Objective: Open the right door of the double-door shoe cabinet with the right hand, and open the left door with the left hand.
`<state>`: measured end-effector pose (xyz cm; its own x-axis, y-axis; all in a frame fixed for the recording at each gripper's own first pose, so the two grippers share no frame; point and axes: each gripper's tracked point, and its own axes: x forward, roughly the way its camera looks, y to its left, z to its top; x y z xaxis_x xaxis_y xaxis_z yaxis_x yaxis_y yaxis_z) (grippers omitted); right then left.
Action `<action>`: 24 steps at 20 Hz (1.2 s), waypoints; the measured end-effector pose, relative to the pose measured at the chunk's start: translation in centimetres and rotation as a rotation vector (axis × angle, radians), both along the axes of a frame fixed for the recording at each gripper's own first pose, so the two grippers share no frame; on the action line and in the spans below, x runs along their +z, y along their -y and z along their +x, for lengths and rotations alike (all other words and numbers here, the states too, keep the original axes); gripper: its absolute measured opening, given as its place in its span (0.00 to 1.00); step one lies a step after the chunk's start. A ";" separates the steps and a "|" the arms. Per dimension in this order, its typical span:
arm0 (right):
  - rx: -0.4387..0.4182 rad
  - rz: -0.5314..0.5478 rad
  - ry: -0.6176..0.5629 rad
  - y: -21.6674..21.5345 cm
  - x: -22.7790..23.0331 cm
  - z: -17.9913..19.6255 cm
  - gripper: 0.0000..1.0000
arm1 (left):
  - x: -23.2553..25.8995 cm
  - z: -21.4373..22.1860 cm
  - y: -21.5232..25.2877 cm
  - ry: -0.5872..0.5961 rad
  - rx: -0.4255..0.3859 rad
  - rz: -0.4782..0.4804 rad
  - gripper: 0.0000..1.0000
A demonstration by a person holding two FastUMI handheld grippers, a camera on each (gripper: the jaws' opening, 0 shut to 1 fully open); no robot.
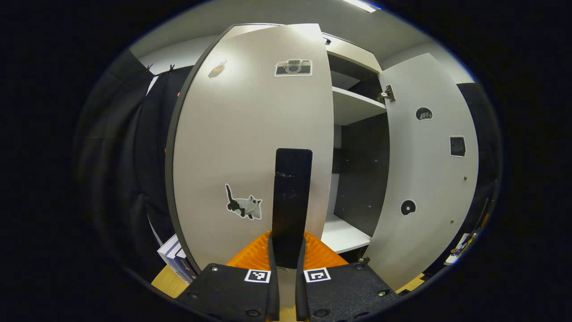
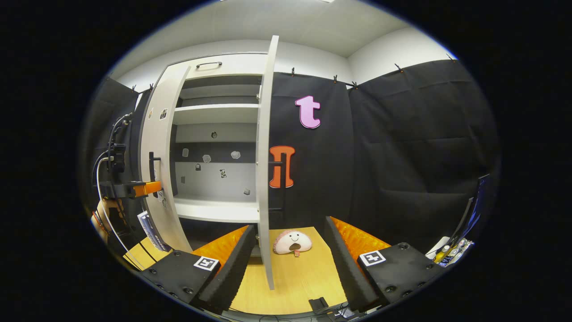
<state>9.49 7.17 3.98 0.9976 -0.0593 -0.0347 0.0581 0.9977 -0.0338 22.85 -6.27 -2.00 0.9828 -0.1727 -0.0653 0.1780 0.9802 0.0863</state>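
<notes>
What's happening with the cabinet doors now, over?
Left gripper shut on left door handle, left door part open. Right gripper open, off the wide-open right door. Nothing blocking.

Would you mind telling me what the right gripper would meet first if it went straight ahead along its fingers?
Most likely the edge of the open right door, which stands edge-on between the open right gripper's fingers. The plush toy on the table lies just beyond, though depth is hard to judge.
</notes>
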 end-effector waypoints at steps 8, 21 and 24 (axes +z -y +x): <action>-0.050 0.041 -0.001 -5.6 -1.6 -2.6 0.94 | 0.4 -3.2 -2.4 0.023 -0.089 -0.030 0.14; 0.019 0.045 -0.015 -12.7 -1.3 -3.0 0.94 | 2.7 -8.0 -12.1 0.080 -0.010 0.027 0.08; 0.052 0.071 -0.010 -14.3 -0.7 -2.8 0.99 | 2.8 -8.2 -13.5 0.069 0.001 0.020 0.05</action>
